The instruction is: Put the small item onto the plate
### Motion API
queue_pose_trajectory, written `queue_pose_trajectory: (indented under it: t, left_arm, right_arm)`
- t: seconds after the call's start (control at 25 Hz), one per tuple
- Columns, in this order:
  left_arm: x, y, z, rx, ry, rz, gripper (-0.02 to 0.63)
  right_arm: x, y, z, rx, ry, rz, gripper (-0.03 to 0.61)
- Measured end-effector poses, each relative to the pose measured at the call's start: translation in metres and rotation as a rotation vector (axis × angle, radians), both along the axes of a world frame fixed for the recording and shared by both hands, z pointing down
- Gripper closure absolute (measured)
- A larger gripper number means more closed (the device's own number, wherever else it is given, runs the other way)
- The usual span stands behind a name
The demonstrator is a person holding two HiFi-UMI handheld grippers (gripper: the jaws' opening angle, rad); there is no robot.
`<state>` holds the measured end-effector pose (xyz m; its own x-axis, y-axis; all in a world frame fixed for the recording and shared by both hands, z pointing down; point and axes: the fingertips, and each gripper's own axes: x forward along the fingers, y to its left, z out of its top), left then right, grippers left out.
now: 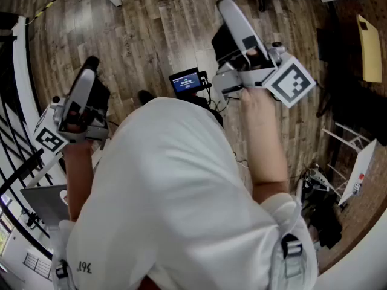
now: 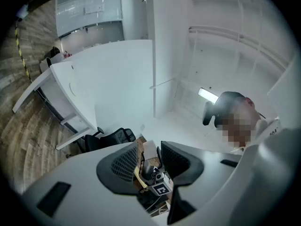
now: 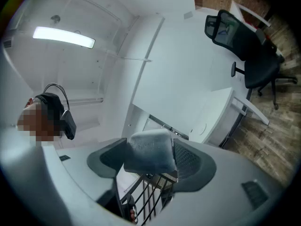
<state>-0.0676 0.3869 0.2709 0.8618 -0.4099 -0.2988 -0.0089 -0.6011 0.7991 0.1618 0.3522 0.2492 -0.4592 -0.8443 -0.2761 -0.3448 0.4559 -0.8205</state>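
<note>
My right tool (image 3: pixel 150 163) clamps the small soft block (image 3: pixel 148 147), left tool (image 2: pixel 149 160) gapes empty; held aloft, the block could slip out.

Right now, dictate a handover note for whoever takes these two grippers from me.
Left gripper: jaws apart, nothing between them.
Right gripper: closed on the small item, a pale grey padded block, held up in the air and not resting on anything.
Plate: not in any view.
Done: the small item is gripped and lifted.
Left: find the plate, bring the right gripper down over it, then open the jaws to set the small item on it.
</note>
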Motion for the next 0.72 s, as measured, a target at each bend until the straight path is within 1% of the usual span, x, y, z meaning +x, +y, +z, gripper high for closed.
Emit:
queue_pose_trajectory:
  t: [0.12, 0.24, 0.36, 0.44, 0.52, 0.64, 0.72]
  left_arm:
    - [-0.001, 0.0, 0.001, -0.003, 0.001, 0.001, 0.46]
    - [0.002, -0.002, 0.002, -0.003, 0.003, 0.006, 0.46]
    - [0.011, 0.005, 0.011, -0.035, 0.006, 0.026, 0.46]
    - [0.017, 0.015, 0.02, -0.055, -0.003, 0.05, 0.46]
    - [0.021, 0.016, 0.02, -0.047, -0.009, 0.065, 0.46]
    - [0.025, 0.007, 0.012, -0.023, -0.017, 0.061, 0.46]
    - [0.029, 0.008, 0.01, -0.035, -0.021, 0.061, 0.46]
  right_arm:
    - [-0.004, -0.001, 0.001, -0.003, -0.015, -0.014, 0.275]
    - [-0.006, -0.006, 0.002, -0.011, -0.071, -0.033, 0.275]
    - [-0.007, -0.003, 0.01, -0.038, -0.1, -0.043, 0.275]
    - [-0.009, 0.003, 0.016, -0.059, -0.102, -0.051, 0.275]
    - [-0.011, 0.002, 0.015, -0.051, -0.095, -0.064, 0.275]
    - [-0.009, -0.004, 0.011, -0.037, -0.089, -0.076, 0.275]
    - [-0.005, -0.003, 0.012, -0.05, -0.087, -0.074, 0.275]
